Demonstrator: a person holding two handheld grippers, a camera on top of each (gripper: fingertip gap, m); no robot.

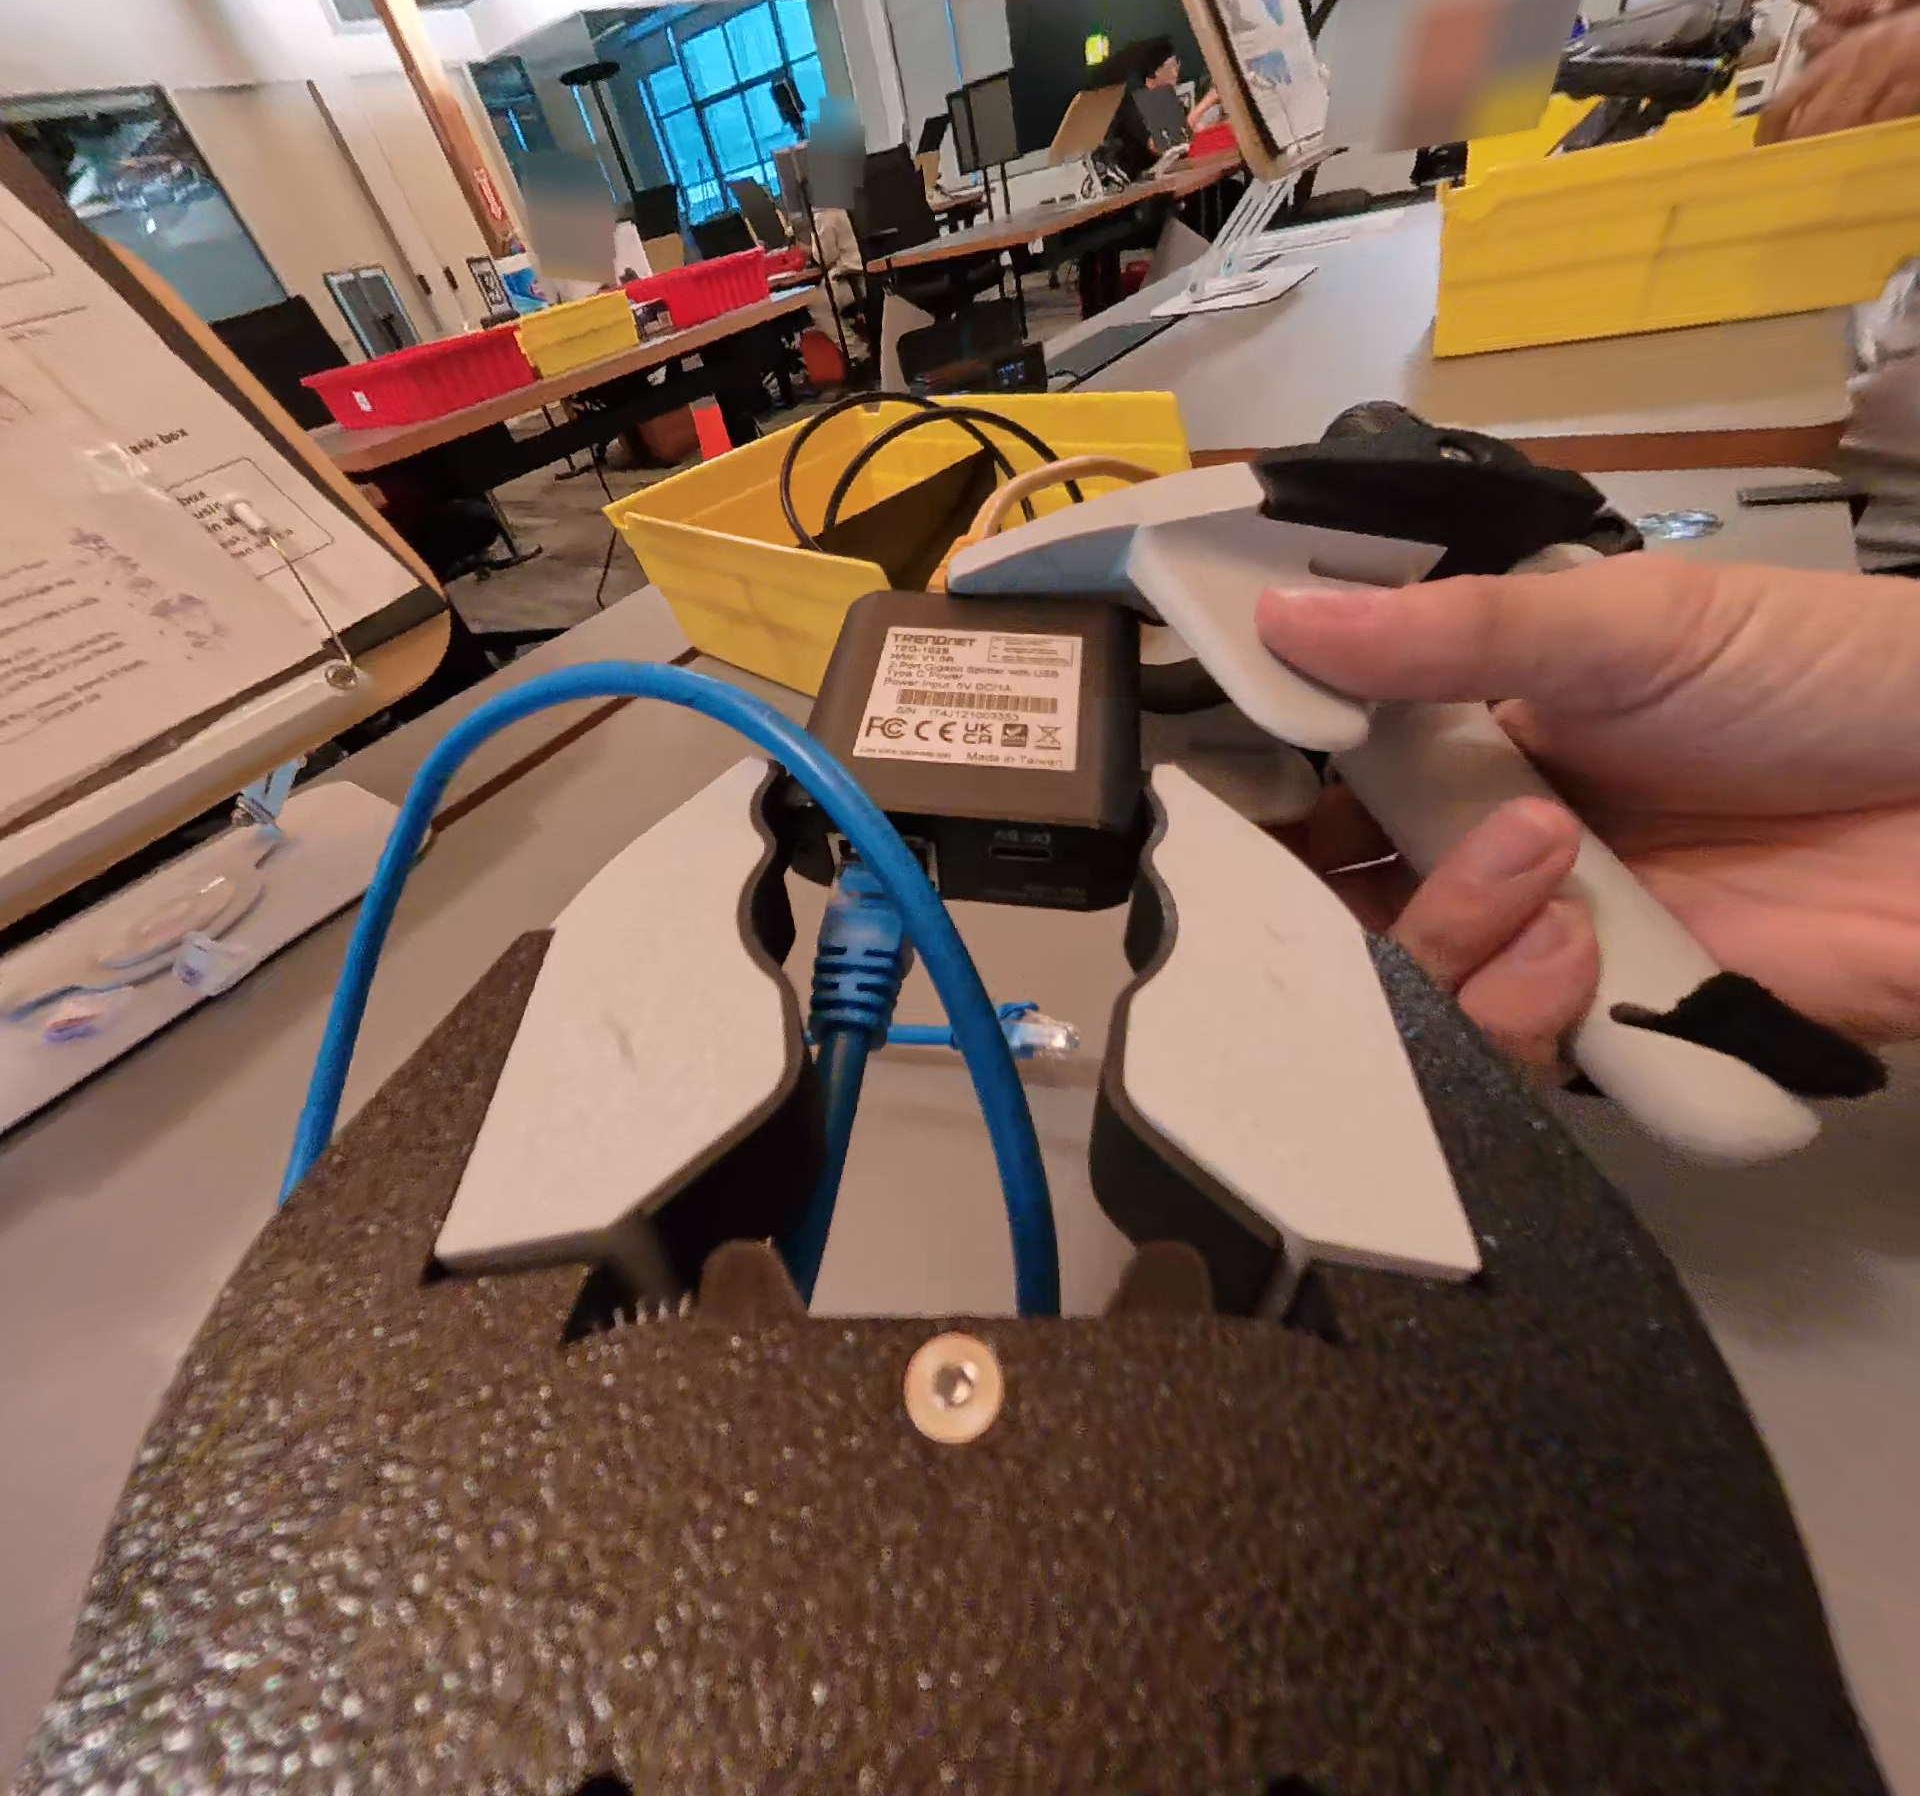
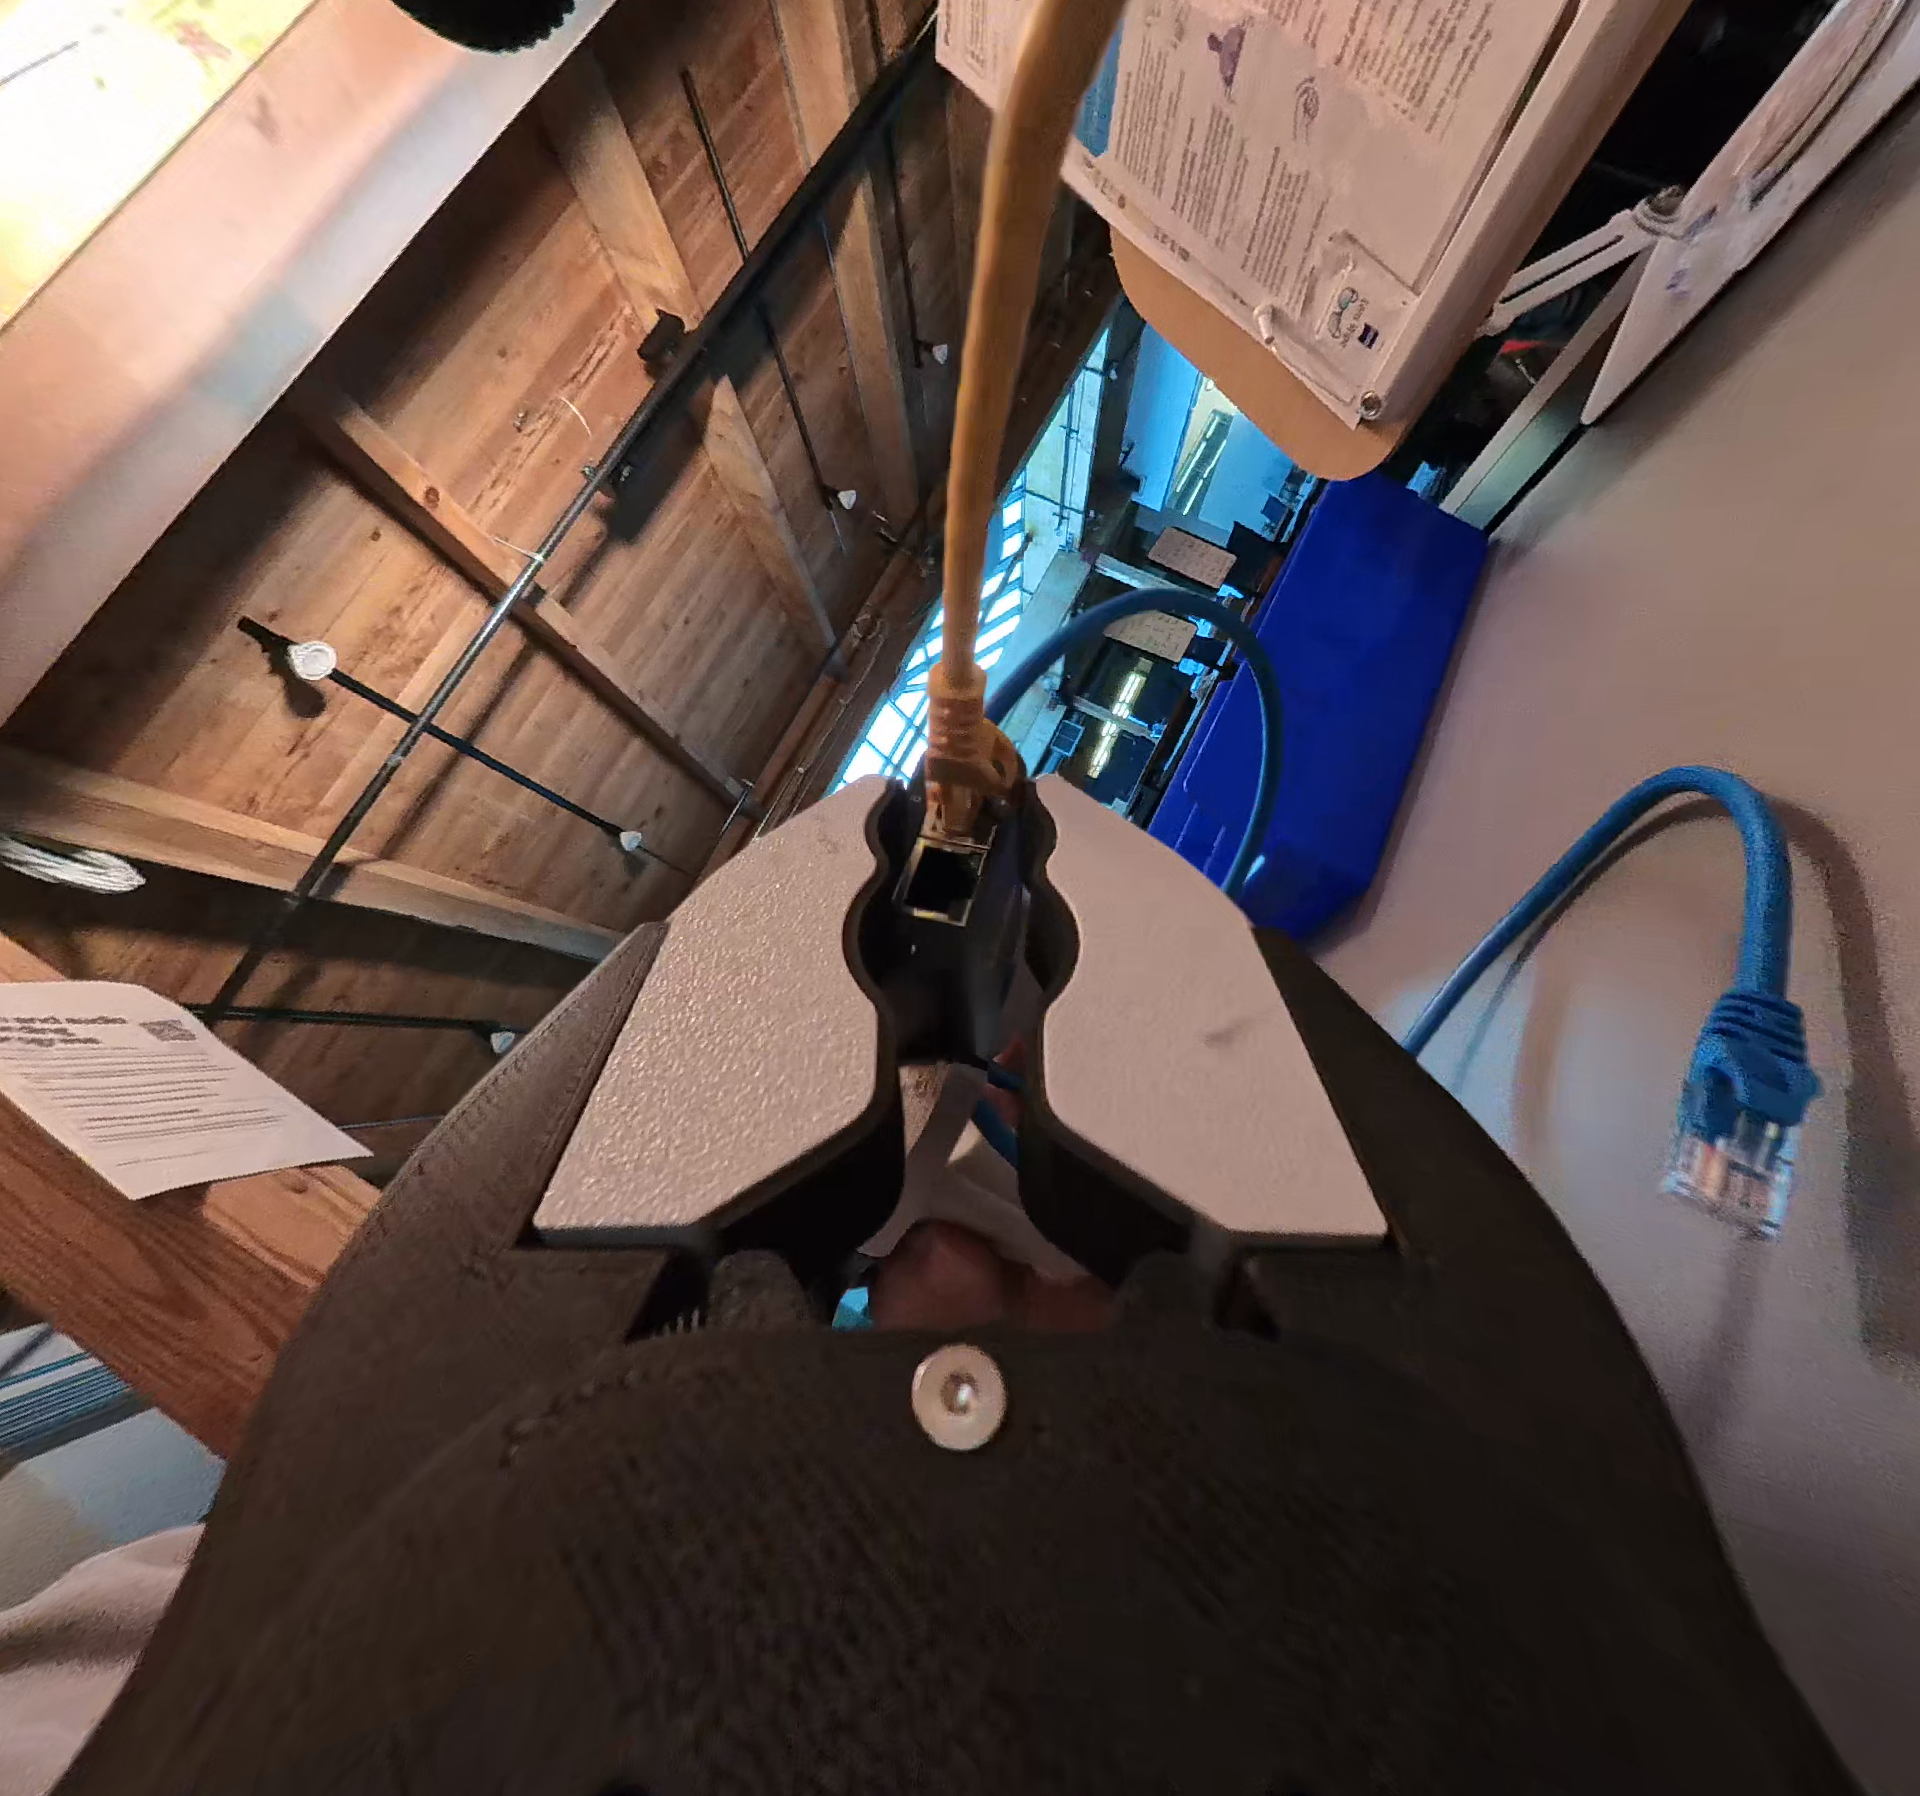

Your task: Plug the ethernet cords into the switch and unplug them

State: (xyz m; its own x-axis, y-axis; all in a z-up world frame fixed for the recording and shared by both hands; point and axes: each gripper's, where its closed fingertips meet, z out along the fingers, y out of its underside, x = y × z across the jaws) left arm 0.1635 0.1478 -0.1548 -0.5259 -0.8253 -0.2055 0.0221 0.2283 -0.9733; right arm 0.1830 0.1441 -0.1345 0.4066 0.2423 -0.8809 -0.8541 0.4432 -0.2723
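Here both sets of fingers clench the switch (image 1: 977, 707), lifted off the surface (image 2: 1662, 603) between left gripper (image 1: 956, 873) and right gripper (image 2: 961, 873); uneven pull on the plugged blue cord (image 1: 862, 957) or tan cord (image 2: 961, 707) could twist it loose.

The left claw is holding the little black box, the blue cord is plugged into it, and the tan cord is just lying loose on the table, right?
Not quite. The tan cord isn't loose on the table: the right wrist view shows its plug seated in the black box, next to an empty port. The left claw does hold the box, with the blue cord plugged in.
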